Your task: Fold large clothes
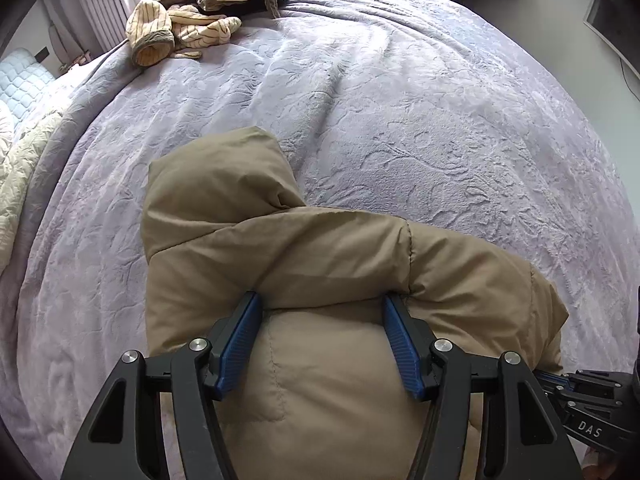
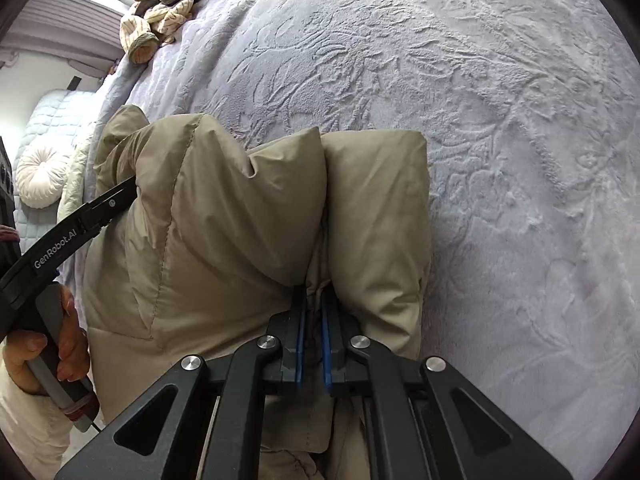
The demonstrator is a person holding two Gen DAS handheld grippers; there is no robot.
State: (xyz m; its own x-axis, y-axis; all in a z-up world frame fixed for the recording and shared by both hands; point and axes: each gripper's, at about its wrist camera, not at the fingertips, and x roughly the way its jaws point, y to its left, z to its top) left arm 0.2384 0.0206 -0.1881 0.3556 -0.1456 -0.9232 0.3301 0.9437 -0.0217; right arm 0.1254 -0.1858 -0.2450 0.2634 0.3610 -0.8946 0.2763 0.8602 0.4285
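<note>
A tan puffer jacket [image 1: 280, 256] lies bunched on the near part of a lavender bedspread [image 1: 400, 100]. My left gripper [image 1: 322, 300] is open, its blue pads [image 1: 240, 344] spread wide with a thick fold of the jacket bulging between them. In the right wrist view the jacket [image 2: 224, 216] is folded into puffy lobes. My right gripper [image 2: 314, 300] is shut on a thin seam of the jacket between two lobes. The left gripper's body [image 2: 60, 252] and the hand holding it show at the left edge.
A pile of striped cream and brown clothes [image 1: 200, 12] lies at the bed's far left corner, also in the right wrist view [image 2: 160, 4]. A round white cushion [image 2: 40, 180] and quilted bedding lie left of the bed. The right gripper's body [image 1: 592, 408] shows at the lower right.
</note>
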